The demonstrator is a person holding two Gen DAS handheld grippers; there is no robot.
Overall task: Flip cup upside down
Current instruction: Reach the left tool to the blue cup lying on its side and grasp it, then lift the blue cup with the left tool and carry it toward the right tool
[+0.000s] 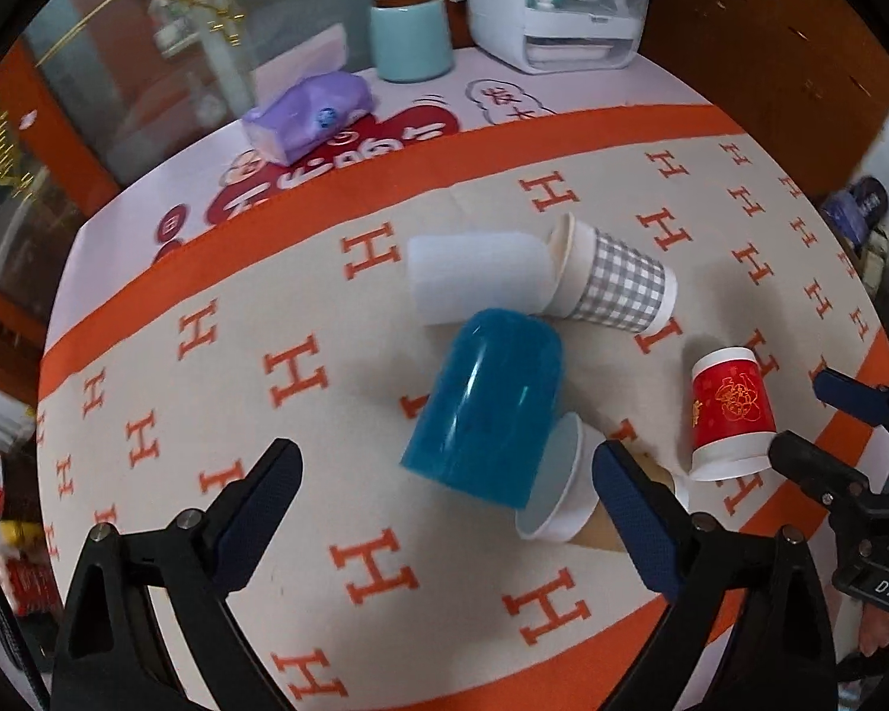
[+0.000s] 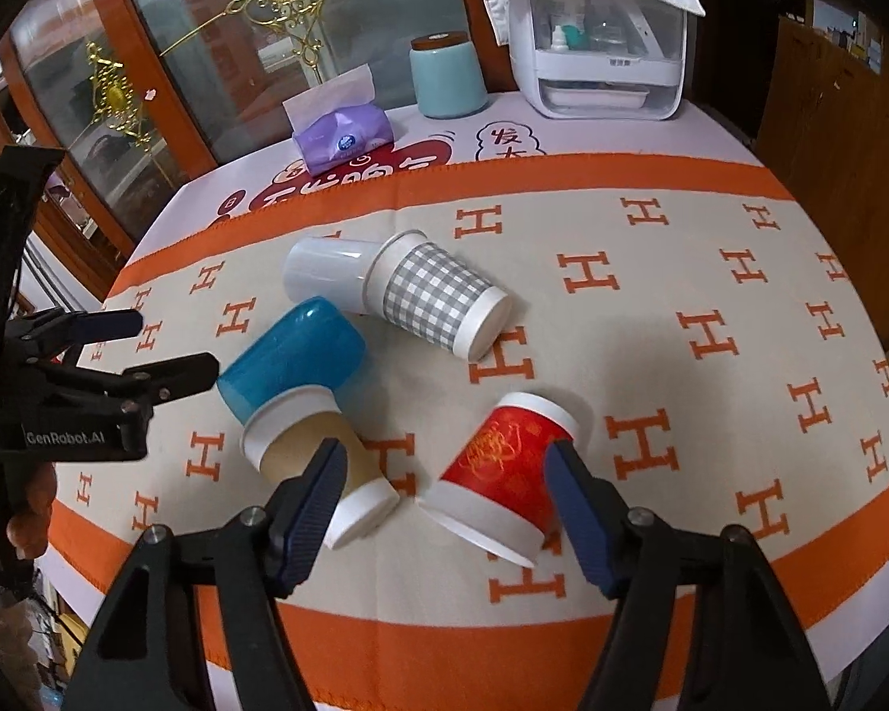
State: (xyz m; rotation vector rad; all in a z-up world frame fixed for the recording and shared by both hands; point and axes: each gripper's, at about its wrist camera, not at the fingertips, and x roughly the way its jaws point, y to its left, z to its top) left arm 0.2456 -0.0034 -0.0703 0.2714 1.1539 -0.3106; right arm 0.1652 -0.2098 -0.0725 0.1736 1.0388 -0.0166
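The red paper cup (image 2: pixel 504 468) is shown tilted on the H-patterned cloth (image 2: pixel 681 272), its white rim resting low toward the camera and its base raised; whether it is lifted clear of the cloth cannot be told. It is framed by the widely parted fingers of the right gripper (image 2: pixel 444 509), one pad lying just beside its upper edge; contact cannot be confirmed. In the left wrist view the same cup (image 1: pixel 731 415) is seen rim-down near the cloth's orange border. To its left a brown paper cup (image 2: pixel 320 462) lies on its side, its mouth overlapped by a blue plastic cup (image 2: pixel 293 355) also lying down. Behind these, a checked paper cup (image 2: pixel 438 302) and a white plastic cup (image 2: pixel 326 275) lie on their sides, mouths meeting. The left gripper (image 1: pixel 444 492) is held wide open and empty, near the blue cup (image 1: pixel 486 403). A tissue pack (image 2: pixel 344 139), a teal canister (image 2: pixel 447 80) and a white storage box (image 2: pixel 604 47) are placed at the far table edge.
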